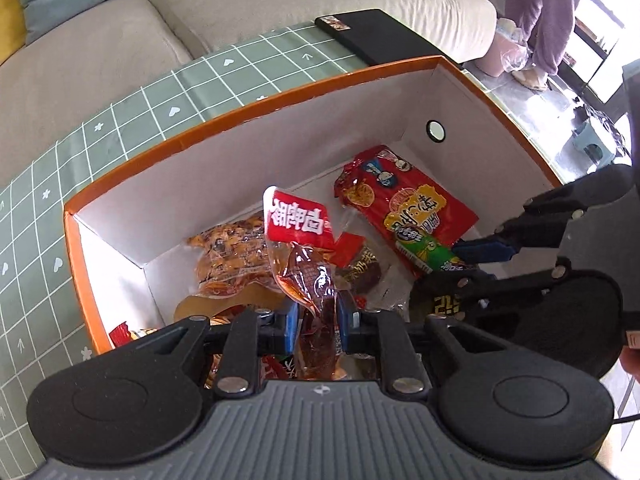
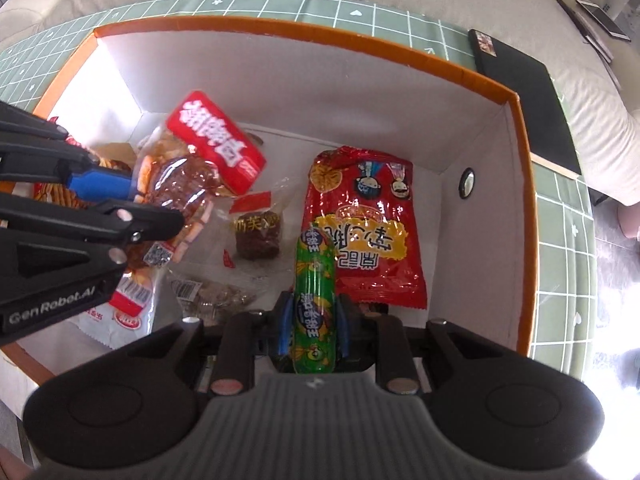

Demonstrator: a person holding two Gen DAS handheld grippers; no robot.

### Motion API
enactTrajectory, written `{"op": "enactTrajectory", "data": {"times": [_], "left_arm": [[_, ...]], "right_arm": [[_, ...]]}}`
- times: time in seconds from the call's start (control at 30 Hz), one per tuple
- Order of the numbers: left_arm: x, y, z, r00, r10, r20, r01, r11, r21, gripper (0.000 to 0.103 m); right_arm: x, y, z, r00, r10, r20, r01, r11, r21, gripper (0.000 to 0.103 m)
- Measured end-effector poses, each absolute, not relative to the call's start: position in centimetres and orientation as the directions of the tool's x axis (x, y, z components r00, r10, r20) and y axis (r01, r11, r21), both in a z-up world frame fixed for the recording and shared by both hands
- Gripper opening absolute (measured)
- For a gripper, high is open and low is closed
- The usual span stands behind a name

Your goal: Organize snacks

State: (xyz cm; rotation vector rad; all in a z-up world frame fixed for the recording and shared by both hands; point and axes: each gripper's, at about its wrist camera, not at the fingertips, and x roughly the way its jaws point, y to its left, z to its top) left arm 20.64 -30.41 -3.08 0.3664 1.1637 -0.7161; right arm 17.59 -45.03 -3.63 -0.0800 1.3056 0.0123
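Observation:
An orange box (image 1: 256, 106) with white inner walls holds several snack packs; it also shows in the right wrist view (image 2: 280, 26). My left gripper (image 1: 318, 320) is shut on a clear pack with a red header (image 1: 298, 222) and holds it upright over the box; the pack shows in the right wrist view too (image 2: 216, 140). My right gripper (image 2: 314, 320) is shut on a green sausage stick (image 2: 314, 280), seen in the left wrist view as well (image 1: 428, 254). A red crisp bag (image 2: 364, 224) lies on the box floor just beyond the stick.
A black flat box (image 1: 384, 34) lies on the green grid tablecloth (image 1: 120, 120) behind the orange box. A beige sofa (image 1: 100, 40) runs along the far side. A brown wrapped snack (image 2: 256, 236) and other packs lie on the box floor. A person in purple (image 1: 548, 8) stands at the right.

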Motion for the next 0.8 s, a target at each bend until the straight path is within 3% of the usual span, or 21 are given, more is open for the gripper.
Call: {"op": "enactTrajectory", "data": {"times": [0.07,0.17,0.27,0.4,0.6,0.8], "left_arm": [[20.3,-30.3,-2.6,0.223,-0.318,-0.922,0.695,0.714,-0.078,0.037],[19.8,-30.2,-1.8,0.24,-0.309,-0.92,0.706,0.706,-0.053,0.05],[19.3,-29.4,-0.3,0.279,-0.311,-0.909,0.711,0.703,-0.022,0.055],[18.6,-28.0,2.2,0.311,-0.318,-0.896,0.727,0.687,0.008,0.066],[16.9,-25.5,5.8,0.388,-0.282,-0.877,0.733,0.671,0.108,0.068],[15.9,-21.5,8.7,0.451,-0.255,-0.855,0.692,0.706,0.154,0.07]], "right_arm": [[17.6,-45.0,-3.3,0.271,-0.042,-0.962,-0.055,0.997,-0.059,0.021],[17.5,-44.6,-2.3,0.282,-0.051,-0.958,-0.055,0.996,-0.069,0.034],[17.4,-44.1,-1.1,0.297,-0.065,-0.953,-0.057,0.995,-0.086,0.038],[17.0,-42.9,0.8,0.32,-0.095,-0.943,-0.07,0.99,-0.123,0.054],[16.3,-40.7,3.7,0.358,-0.114,-0.927,-0.091,0.984,-0.156,0.068],[15.3,-37.2,6.9,0.425,-0.096,-0.9,-0.12,0.98,-0.161,0.072]]}}
